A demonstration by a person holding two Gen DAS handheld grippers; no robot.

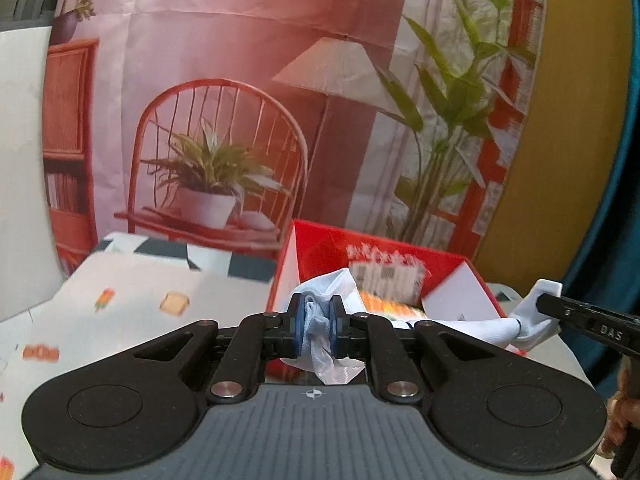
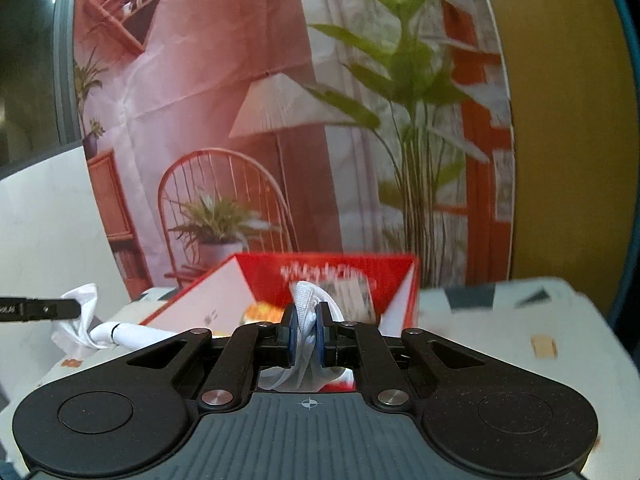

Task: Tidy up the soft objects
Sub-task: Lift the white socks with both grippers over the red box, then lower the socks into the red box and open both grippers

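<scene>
A white sock (image 1: 472, 330) hangs stretched between both grippers, above a table and in front of an open red box (image 1: 332, 244). My left gripper (image 1: 317, 312) is shut on one bunched end of it. At the right edge of the left wrist view, the right gripper (image 1: 542, 306) pinches the other end. In the right wrist view my right gripper (image 2: 306, 320) is shut on the ribbed end of the sock (image 2: 308, 296). The left gripper (image 2: 76, 309) shows at far left, clamping the other end. Inside the red box (image 2: 264, 276) lies something orange (image 2: 262, 314).
A white tablecloth (image 1: 140, 292) with small food prints covers the table. Behind it hangs a printed backdrop (image 1: 224, 120) of a chair, lamp and plants. A white board (image 1: 20, 160) stands at the left. A person's hand (image 1: 620, 412) shows at the lower right.
</scene>
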